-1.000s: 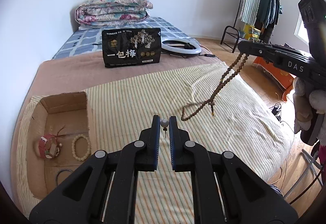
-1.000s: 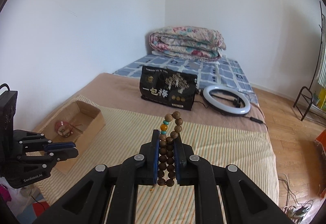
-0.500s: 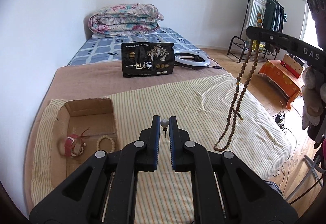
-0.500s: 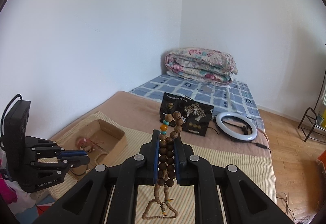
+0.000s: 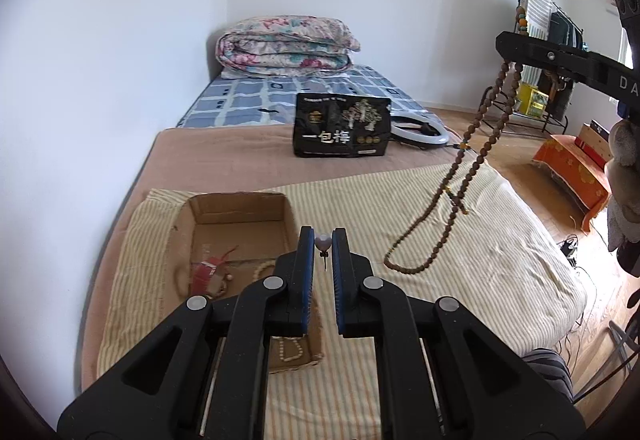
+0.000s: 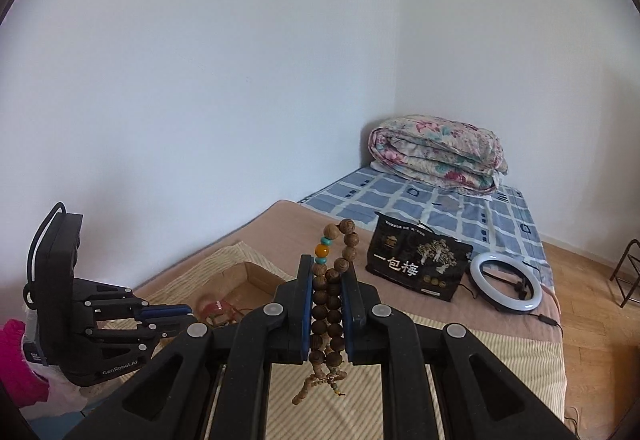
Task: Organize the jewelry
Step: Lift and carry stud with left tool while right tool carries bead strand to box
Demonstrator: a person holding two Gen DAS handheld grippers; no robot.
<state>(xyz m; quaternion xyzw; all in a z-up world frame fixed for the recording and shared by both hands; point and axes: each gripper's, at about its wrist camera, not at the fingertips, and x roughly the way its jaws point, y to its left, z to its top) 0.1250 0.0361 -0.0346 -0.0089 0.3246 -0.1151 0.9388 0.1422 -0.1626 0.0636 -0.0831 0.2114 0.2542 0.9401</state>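
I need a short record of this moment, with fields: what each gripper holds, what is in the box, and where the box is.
left gripper: shut on a small heart-shaped pin, above the box
right gripper: shut on the long wooden bead necklace, which hangs free above the striped blanket
cardboard box: open, on the striped blanket near the wall
box contents: red bracelet, pale bead bracelet, a pale bead strand
behind: black snack bag, ring light, folded quilt

White walls (image 6: 240, 79), wooden floor (image 5: 516, 163), probably daylit.
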